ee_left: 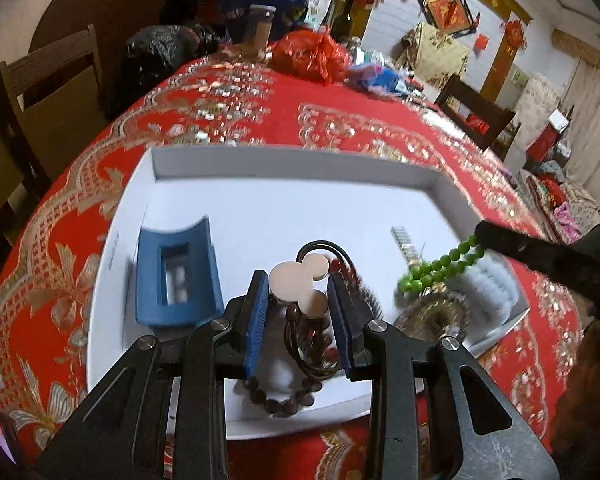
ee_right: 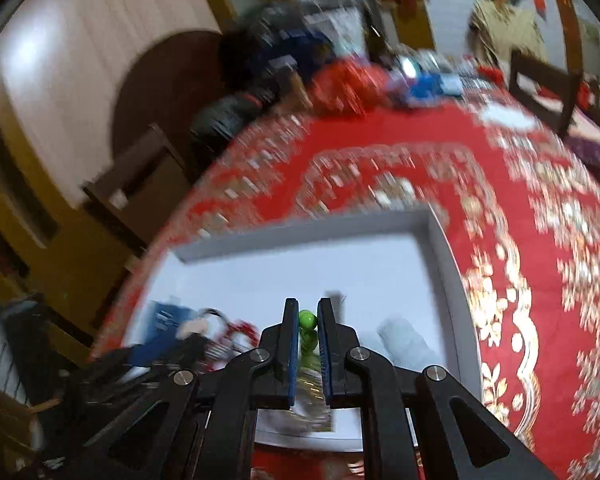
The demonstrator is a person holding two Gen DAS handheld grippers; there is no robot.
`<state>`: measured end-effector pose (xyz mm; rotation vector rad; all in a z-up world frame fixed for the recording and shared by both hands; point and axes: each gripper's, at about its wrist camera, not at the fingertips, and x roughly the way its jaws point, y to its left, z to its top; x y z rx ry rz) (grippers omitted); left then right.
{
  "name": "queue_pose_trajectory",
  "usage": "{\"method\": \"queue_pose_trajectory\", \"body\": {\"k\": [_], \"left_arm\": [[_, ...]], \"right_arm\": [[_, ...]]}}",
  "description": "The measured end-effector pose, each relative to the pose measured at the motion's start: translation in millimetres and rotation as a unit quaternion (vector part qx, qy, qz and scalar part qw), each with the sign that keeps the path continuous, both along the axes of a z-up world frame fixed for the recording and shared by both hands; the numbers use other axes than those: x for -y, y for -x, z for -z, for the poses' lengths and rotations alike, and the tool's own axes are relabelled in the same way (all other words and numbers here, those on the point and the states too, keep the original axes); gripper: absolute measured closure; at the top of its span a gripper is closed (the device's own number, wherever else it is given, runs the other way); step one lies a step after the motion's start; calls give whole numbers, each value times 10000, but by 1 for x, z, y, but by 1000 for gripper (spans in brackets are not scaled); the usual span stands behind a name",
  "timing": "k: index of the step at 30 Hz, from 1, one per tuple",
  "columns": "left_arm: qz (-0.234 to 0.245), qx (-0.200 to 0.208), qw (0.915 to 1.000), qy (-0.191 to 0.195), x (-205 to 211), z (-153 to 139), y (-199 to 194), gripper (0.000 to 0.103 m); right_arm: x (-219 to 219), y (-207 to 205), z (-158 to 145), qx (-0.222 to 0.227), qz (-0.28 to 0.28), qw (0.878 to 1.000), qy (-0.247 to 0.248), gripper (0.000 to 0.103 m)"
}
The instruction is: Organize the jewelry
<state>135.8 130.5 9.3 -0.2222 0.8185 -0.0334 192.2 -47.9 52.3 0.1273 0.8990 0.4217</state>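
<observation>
A white box lid (ee_left: 260, 168) lies on the red tablecloth and holds jewelry. My left gripper (ee_left: 298, 280) is shut on a pale mouse-head hair clip (ee_left: 298, 280) with a black band, above a brown bead bracelet (ee_left: 284, 402). My right gripper (ee_right: 308, 318) is shut on a green bead bracelet (ee_right: 306, 320), which hangs lifted over the lid's right side in the left wrist view (ee_left: 440, 266). A blue hair claw (ee_left: 176, 276) lies at the lid's left. A metal watch band (ee_left: 404, 244), a white fluffy scrunchie (ee_left: 488, 284) and a gold ornament (ee_left: 432, 316) lie at the right.
The table (ee_left: 360, 120) is covered in a red and gold cloth. Red and blue bags (ee_left: 312, 56), a bottle (ee_left: 346, 16) and clutter stand at its far edge. Wooden chairs (ee_left: 48, 76) stand at the left and far right. The right wrist view is motion-blurred.
</observation>
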Motion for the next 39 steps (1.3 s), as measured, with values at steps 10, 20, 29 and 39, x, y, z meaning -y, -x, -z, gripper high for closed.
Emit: {"method": "queue_pose_trajectory", "body": {"k": [10, 20, 29, 39], "left_arm": [[-22, -67, 9997, -220, 6, 5, 4, 56], [-57, -256, 9986, -454, 13, 19, 26, 35], [-161, -351, 9986, -349, 22, 11, 44, 35], [-448, 13, 9959, -783, 39, -38, 77, 21]], "right_arm": [[9, 7, 33, -276, -69, 9993, 248, 94], [19, 31, 41, -74, -225, 9991, 357, 68], [24, 43, 32, -224, -409, 9982, 376, 65], [41, 102, 3, -382, -107, 9939, 1027, 37]]}}
